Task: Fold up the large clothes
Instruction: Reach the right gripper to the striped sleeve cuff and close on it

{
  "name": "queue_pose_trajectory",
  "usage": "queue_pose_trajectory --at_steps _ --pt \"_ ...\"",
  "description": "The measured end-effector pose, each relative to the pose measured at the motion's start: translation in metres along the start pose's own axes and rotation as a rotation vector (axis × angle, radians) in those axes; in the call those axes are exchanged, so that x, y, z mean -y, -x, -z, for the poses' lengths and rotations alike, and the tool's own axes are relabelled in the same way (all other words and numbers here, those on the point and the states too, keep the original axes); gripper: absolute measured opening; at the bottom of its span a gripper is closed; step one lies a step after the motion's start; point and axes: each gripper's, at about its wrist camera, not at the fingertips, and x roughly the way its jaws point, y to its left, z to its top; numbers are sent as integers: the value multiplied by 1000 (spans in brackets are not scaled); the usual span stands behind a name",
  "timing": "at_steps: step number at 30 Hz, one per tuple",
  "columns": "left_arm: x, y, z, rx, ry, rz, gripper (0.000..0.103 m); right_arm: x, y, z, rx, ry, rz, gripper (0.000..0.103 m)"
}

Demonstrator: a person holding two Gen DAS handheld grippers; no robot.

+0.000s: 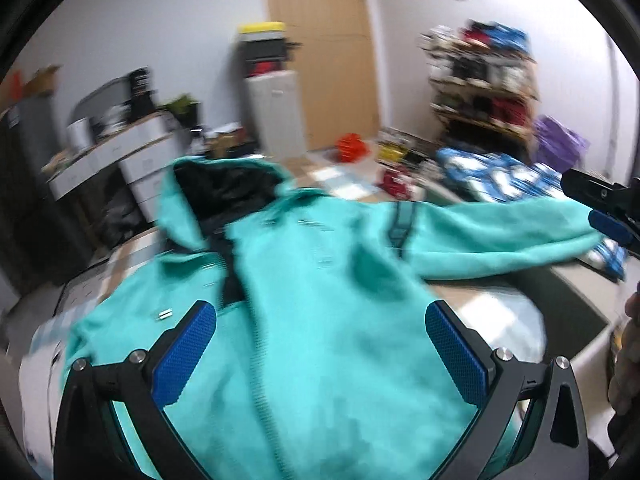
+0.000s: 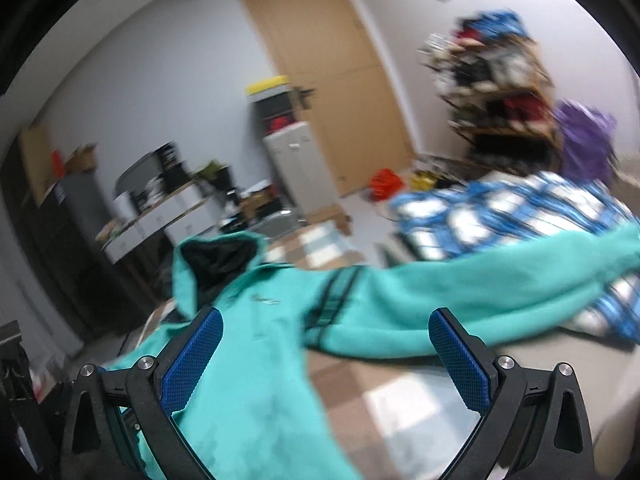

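Nearest the cameras, both tools are hanging over the garment with their blue-padded fingers spread wide and nothing between them: the left hand-held gripper (image 1: 320,354) is hovering above the body of the teal fleece hooded jacket (image 1: 304,280), and the right hand-held gripper (image 2: 326,360) is hovering above the jacket's right-hand edge, where fleece is giving way to the pale checked tabletop (image 2: 400,408). In the left wrist view, the tip of the right tool is showing at the far right edge, beside the end of the outstretched sleeve; whether it is touching the fleece cannot be told. Part of a person's hand (image 1: 628,360) is showing at that same edge.

The jacket is lying spread on the tabletop, its black-lined hood (image 2: 218,258) pointing away and one sleeve stretching rightward over a blue-and-white plaid cloth (image 2: 520,212). Farther off, a wooden door (image 2: 332,80) and a cluttered wooden shelf (image 2: 500,92) are standing against the white walls, all blurred.
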Motion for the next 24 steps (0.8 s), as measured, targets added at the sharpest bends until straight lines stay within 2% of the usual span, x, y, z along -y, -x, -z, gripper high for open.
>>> queue_pose_trajectory --at_steps 6,8,9,11,14,19,21,24 --pt "39 -23 -24 -19 -80 66 102 119 6 -12 -51 -288 32 103" --pt "47 -33 -29 -27 -93 72 102 148 2 -11 -73 -360 -13 103" --pt "51 -37 -32 -35 -98 79 102 162 -3 -11 -80 -403 -66 103" --pt "55 -47 -35 -57 -99 83 102 175 -13 -12 -103 -440 -104 103" --pt "60 -57 -35 -77 -91 86 102 187 -31 -10 -154 -492 -109 103" --pt "63 -73 -34 -100 -97 62 102 188 -41 -16 -139 -488 -124 103" --pt "66 -79 -33 -109 -97 60 102 189 -43 -16 -140 -484 -87 102" --pt "69 -86 -34 -117 -99 60 102 185 -45 -20 -129 -453 -45 93"
